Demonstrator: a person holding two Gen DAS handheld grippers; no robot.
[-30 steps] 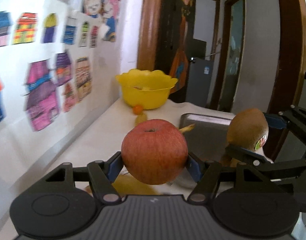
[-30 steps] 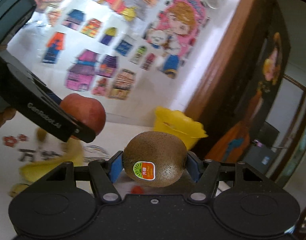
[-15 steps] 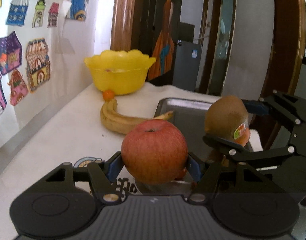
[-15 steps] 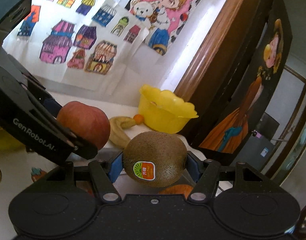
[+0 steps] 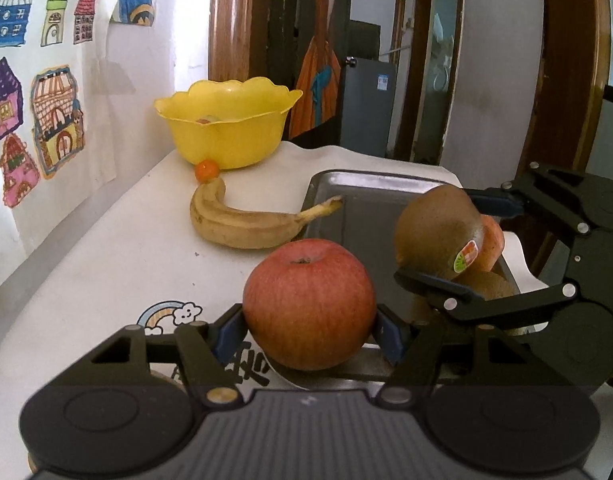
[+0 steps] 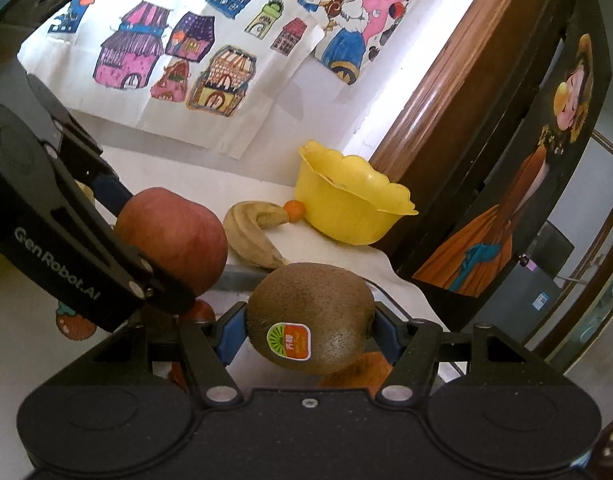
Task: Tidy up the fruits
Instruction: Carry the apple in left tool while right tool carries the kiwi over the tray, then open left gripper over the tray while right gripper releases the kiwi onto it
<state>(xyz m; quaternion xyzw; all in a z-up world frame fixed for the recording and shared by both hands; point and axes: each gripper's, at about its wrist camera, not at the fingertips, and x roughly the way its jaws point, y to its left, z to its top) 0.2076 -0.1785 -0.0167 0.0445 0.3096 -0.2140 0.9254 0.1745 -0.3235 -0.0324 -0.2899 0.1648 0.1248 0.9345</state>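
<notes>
Gripping a red apple (image 5: 308,304) at lower centre, the left gripper (image 5: 309,330) hovers beside the right gripper (image 6: 309,330), which clamps a stickered kiwi (image 6: 310,318) over the metal tray (image 5: 370,184).

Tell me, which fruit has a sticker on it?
The brown kiwi held in the right tool has a round green-and-orange sticker. The red apple, the banana and the tiny orange fruit show none.

Both wrist views look close along their tongs, sharing the yellow bowl (image 5: 226,122) and banana (image 5: 246,226).
</notes>
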